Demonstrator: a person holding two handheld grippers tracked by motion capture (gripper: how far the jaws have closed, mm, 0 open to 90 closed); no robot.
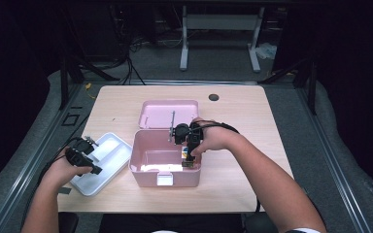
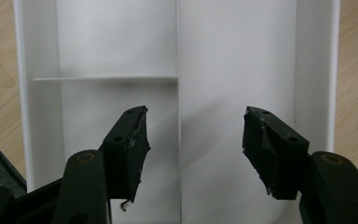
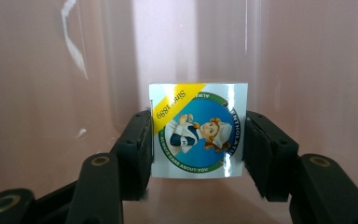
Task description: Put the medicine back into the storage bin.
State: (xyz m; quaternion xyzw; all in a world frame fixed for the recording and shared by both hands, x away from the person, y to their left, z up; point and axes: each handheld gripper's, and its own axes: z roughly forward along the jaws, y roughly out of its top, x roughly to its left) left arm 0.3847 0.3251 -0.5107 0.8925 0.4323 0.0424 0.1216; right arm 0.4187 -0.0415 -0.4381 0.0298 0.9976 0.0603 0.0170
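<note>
White box (image 3: 198, 130) upright in right gripper (image 3: 198, 154).

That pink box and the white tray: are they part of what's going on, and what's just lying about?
In use:
pink box, lid open
small printed carton, gripped by right gripper inside it
white tray, under open left gripper

Lying about:
cables on floor
white frame

- The table (image 1: 233, 179) at the frame's centre has a pale wood-grain top, matt.
- The pink box (image 1: 148, 175) looks like smooth plastic; its inner walls shine softly in the right gripper view.
- The white tray (image 2: 233, 56) is smooth, glossy plastic.
- The small box (image 3: 198, 130) between the black jaws has glossy printed card faces.
- The jaw pads (image 2: 135, 149) look matt black, with rough, frayed edges.
</note>
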